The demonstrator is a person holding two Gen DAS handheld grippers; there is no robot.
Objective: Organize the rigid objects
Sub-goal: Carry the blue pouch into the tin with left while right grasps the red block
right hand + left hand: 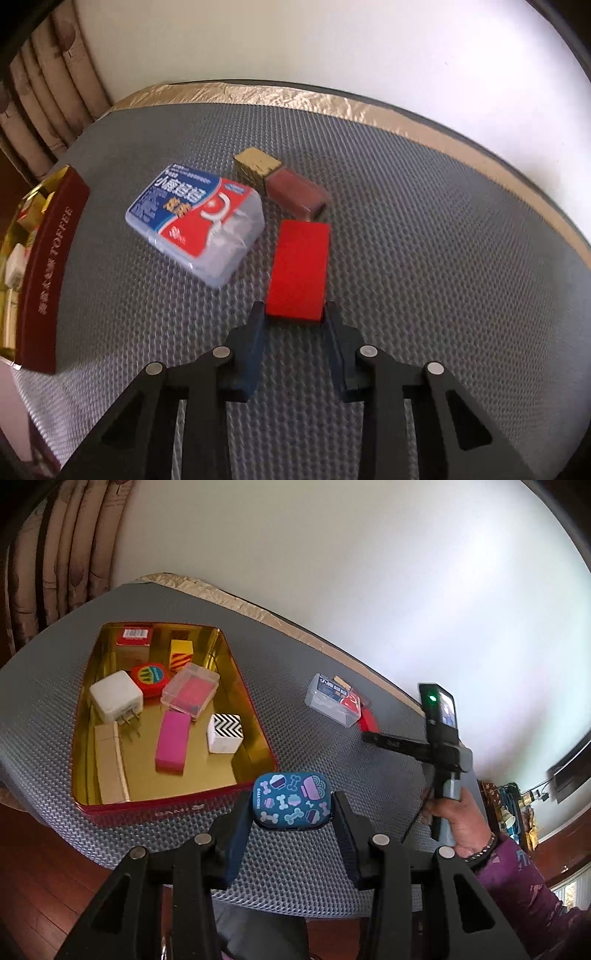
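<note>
Just outside the toffee tin (177,808) near wall | my left gripper (291,808) clamps the blue bone-print case (291,799) | right gripper (295,314) straddles the red block (299,269), right of tin, grip uncertain | risk: case clips rim, slips.

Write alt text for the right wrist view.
The right gripper is closed on the near end of a red block lying on grey mesh matting. Beyond lie a floss-pick box, a gold cube and a maroon block.
</note>
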